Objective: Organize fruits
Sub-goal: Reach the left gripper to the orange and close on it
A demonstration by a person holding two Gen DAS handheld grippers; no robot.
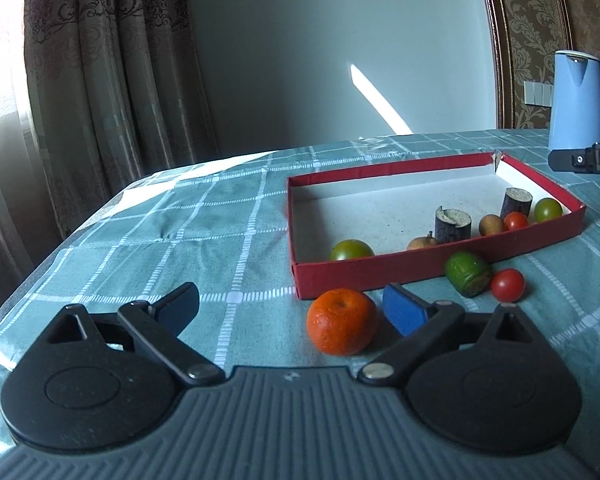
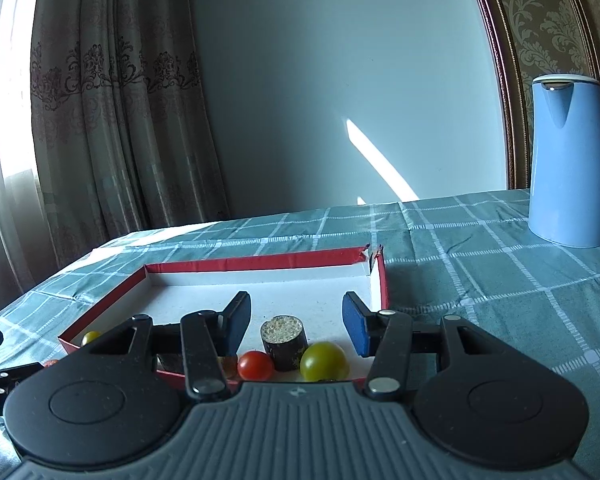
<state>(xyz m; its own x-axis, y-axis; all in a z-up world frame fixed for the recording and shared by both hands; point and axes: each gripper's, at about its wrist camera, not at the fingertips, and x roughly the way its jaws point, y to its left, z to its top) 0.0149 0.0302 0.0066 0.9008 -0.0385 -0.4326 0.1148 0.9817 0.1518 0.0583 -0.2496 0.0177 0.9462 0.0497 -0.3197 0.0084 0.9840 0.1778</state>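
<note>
1. I've got patterned curtains [image 1: 100, 80] on the left, daylight coming through.
2. Plain pale wall [image 2: 340, 80] ahead, one slanted sunbeam [image 2: 380, 160].
3. Checked teal tablecloth [image 1: 180, 220]; blue kettle [image 2: 568, 160] far right.

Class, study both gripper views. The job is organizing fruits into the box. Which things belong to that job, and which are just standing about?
Part of the job:
- red box
- orange, outside the box
- green fruit, outside the box
- red tomato, outside the box
- fruits already in the box, such as the green tomato
- left gripper, open

Standing about:
- blue kettle
- curtain
</note>
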